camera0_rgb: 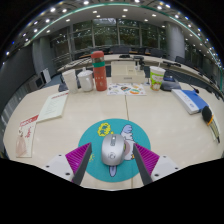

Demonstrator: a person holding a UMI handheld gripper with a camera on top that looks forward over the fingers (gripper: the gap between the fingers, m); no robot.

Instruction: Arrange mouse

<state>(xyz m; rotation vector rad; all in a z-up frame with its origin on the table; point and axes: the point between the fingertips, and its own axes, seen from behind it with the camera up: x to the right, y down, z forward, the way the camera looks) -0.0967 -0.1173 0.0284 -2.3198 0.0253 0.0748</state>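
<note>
Gripper view: the gripper has its fingers spread, and the mouse stands between the two pads, resting on its own on a round teal mat. A gap shows at either side of it, so nothing is pinched yet (whether the pads graze its flanks cannot be told). Just ahead of the left finger, on the same mat, lies a small yellow ring-shaped thing.

What could go wrong, as a judgement: the mouse has a smooth, rounded shell, so if the fingers close off-centre it could twist or squirt forward out of them. A push ahead could also shove it into the yellow thing, and a low sweep could drag the mat along with it.

The surface is a pale wooden table. Well beyond the fingers stand several cups, a tall red canister and a paper tub; a booklet lies off to the left, and a blue-and-white box off to the right. The room looks like an office, with ceiling lights and glass partitions behind.
</note>
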